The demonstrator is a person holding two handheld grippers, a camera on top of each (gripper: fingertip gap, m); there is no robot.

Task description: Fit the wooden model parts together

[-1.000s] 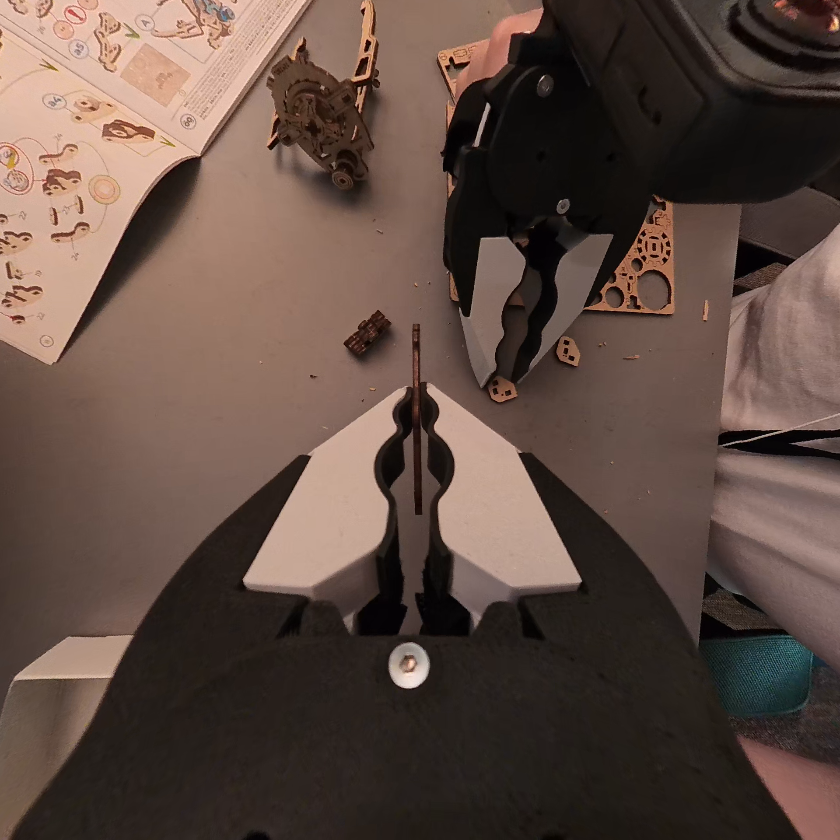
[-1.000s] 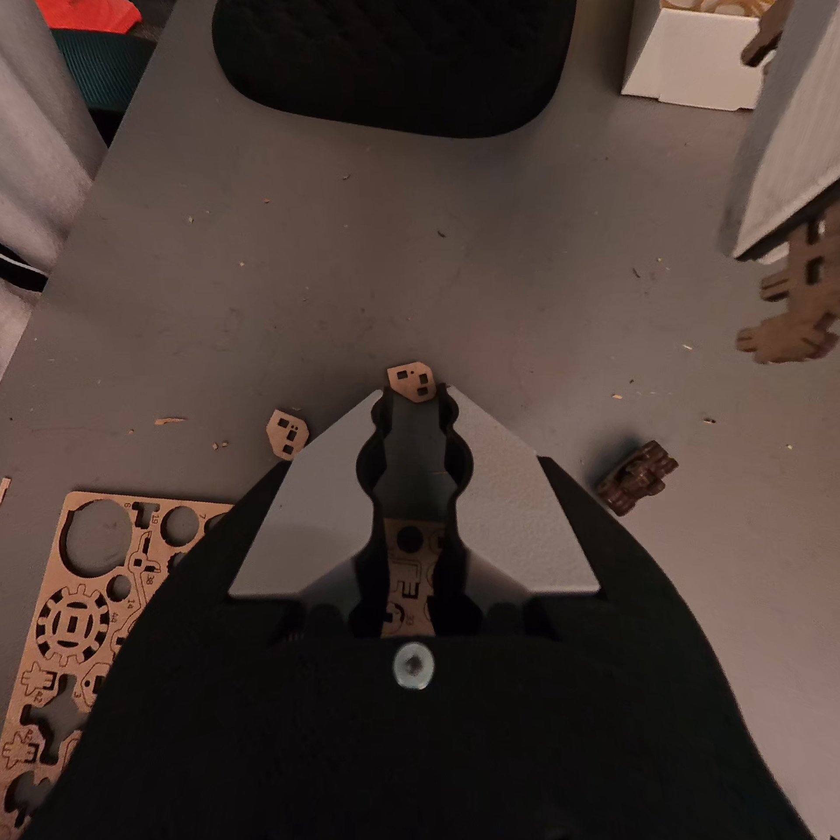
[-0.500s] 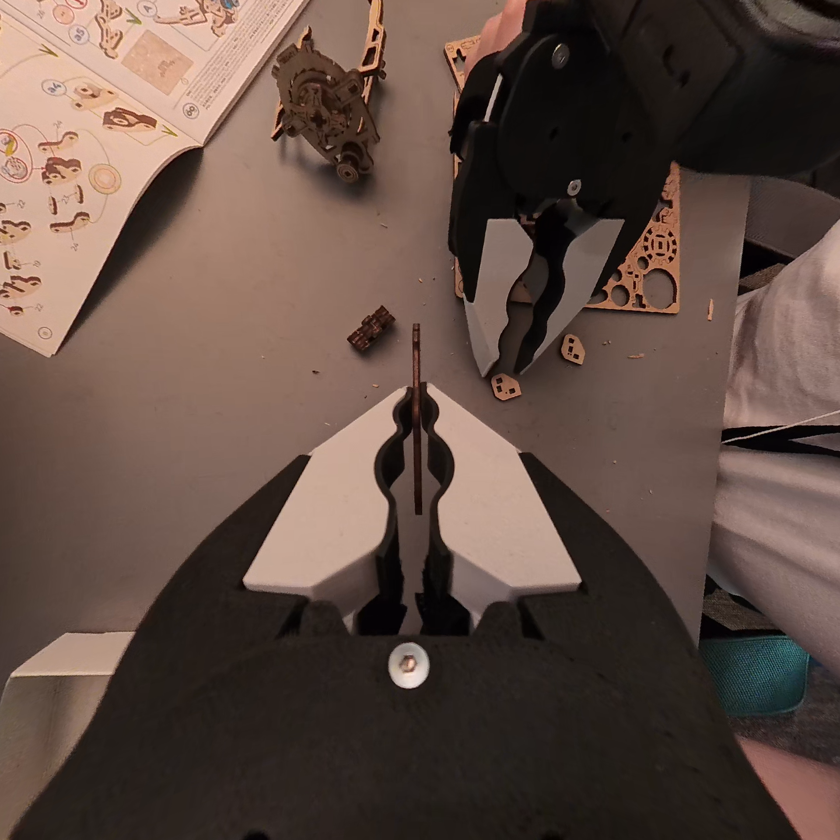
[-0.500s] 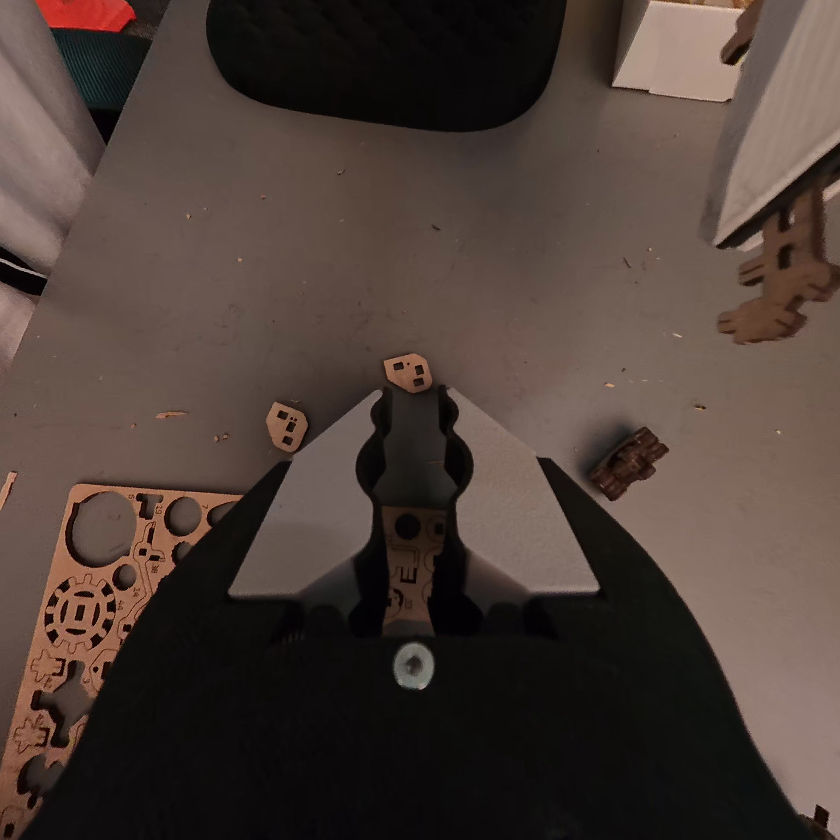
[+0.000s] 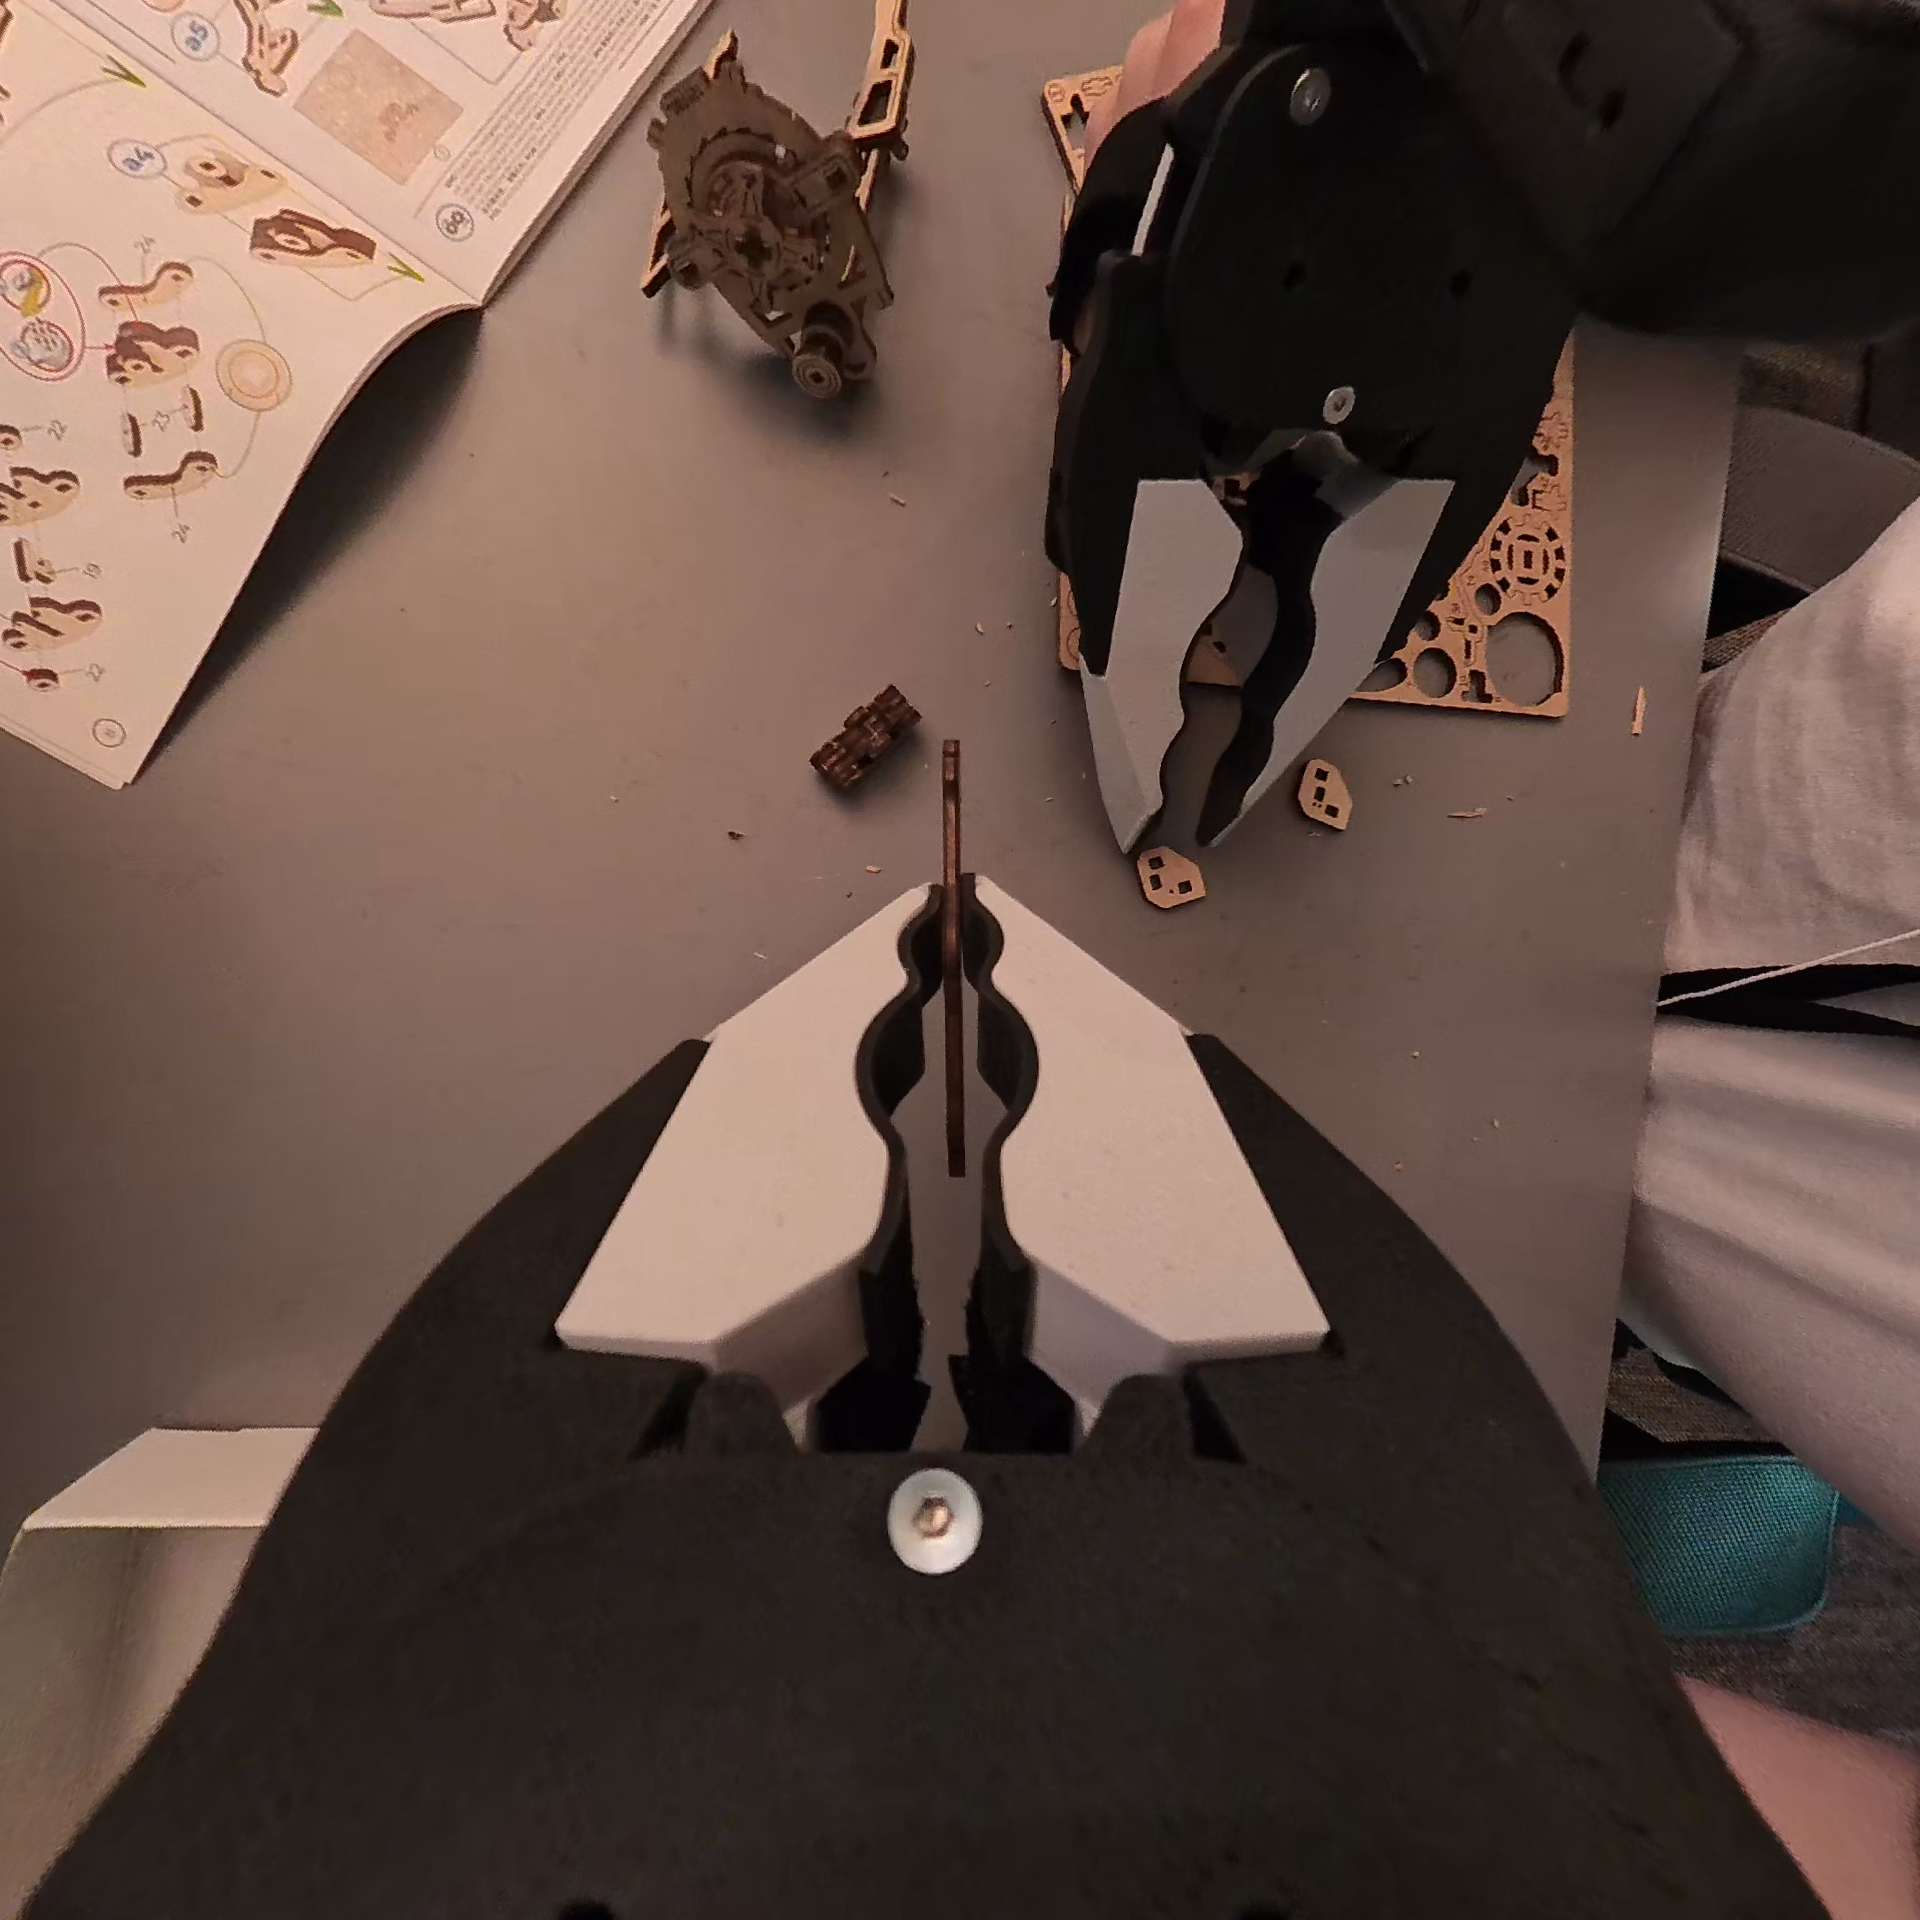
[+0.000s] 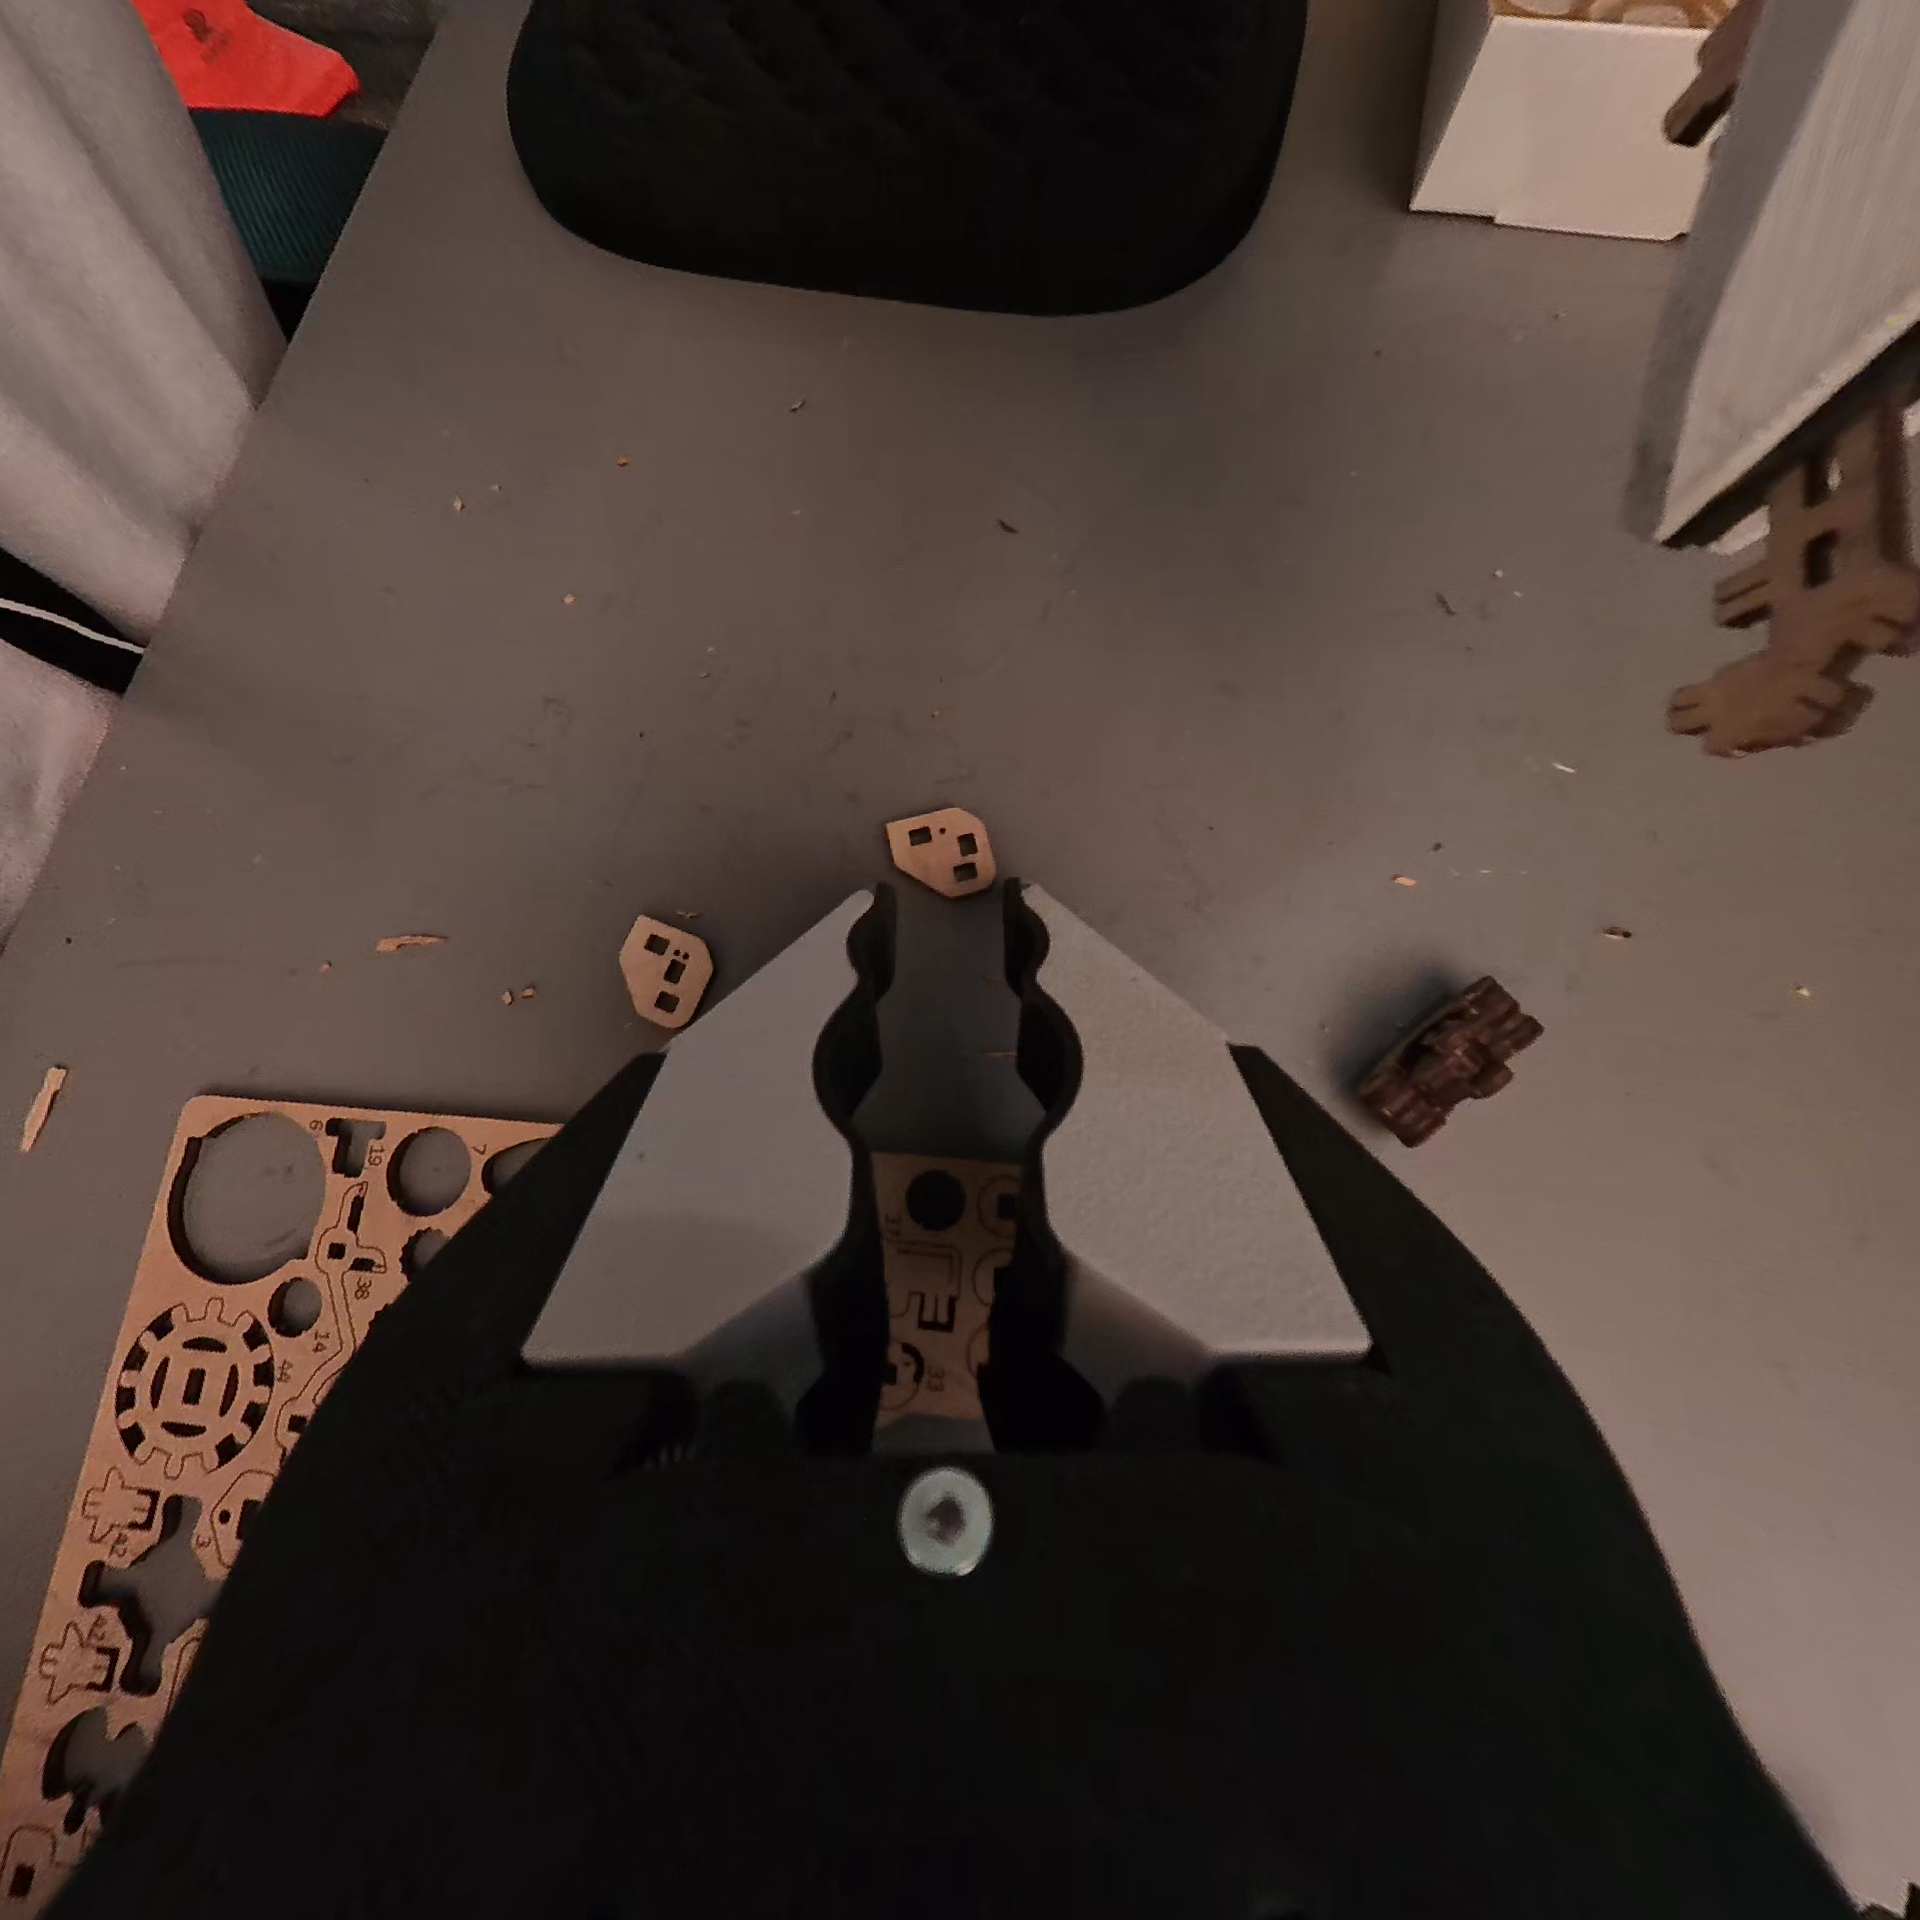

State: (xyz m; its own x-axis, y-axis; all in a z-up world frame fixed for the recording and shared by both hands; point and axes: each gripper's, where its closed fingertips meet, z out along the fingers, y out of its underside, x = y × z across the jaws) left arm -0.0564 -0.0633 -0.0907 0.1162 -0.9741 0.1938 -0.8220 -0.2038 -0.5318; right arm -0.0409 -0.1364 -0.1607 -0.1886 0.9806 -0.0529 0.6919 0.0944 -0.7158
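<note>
White box [image 6: 1558, 114] holds pale wooden pieces.

- Open grey surface [image 6: 935, 582] ahead of right claw [image 6: 943, 894], only wood crumbs on it.
- Small tan piece [image 6: 940, 850] lies just past its tips; second tan piece [image 6: 665, 972] just left.
- Punched sheet [image 6: 208, 1340] blocks lower left.
- Dark block [image 6: 1449, 1058] sits right.
- Left claw [image 5: 951, 894] with flat part [image 5: 952, 821] hangs far right.
- Black pad [image 6: 894, 135], white box [image 6: 1548, 135] close off far edge.
</note>
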